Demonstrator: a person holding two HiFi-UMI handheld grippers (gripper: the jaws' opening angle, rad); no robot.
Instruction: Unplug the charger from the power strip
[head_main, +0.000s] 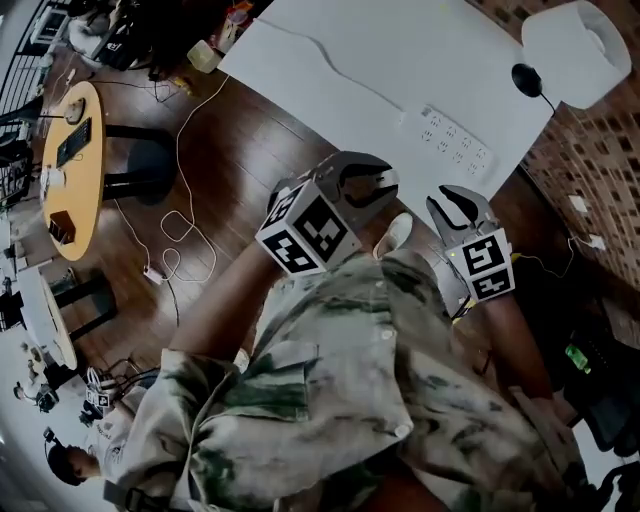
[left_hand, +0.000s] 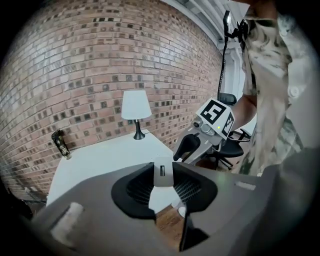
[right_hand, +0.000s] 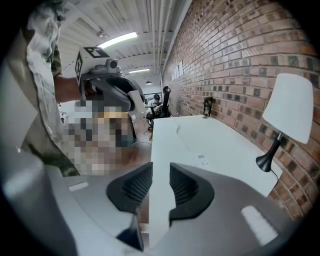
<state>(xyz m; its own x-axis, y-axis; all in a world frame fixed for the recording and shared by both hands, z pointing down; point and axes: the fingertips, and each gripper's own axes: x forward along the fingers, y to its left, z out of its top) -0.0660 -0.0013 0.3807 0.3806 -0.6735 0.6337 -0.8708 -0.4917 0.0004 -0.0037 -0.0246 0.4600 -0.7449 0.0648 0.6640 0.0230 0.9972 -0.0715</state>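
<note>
A white power strip (head_main: 455, 140) lies flat on the white table (head_main: 330, 50), near its right end; it also shows small in the right gripper view (right_hand: 202, 160). My left gripper (head_main: 368, 186) hangs above the wooden floor, off the table's edge. Its jaws are shut on a small white charger block (left_hand: 162, 173) with a slot in its face. My right gripper (head_main: 458, 208) floats beside it, open, with nothing between its ribbed pads (right_hand: 186, 187). Both grippers are clear of the strip.
A white-shaded lamp (head_main: 575, 40) on a black base stands at the table's right end by the brick wall (left_hand: 75, 60). A dark bottle (left_hand: 61, 144) stands at a far corner. A round wooden table (head_main: 70, 165), loose floor cables (head_main: 170, 240) and an office chair (left_hand: 230, 145) lie around.
</note>
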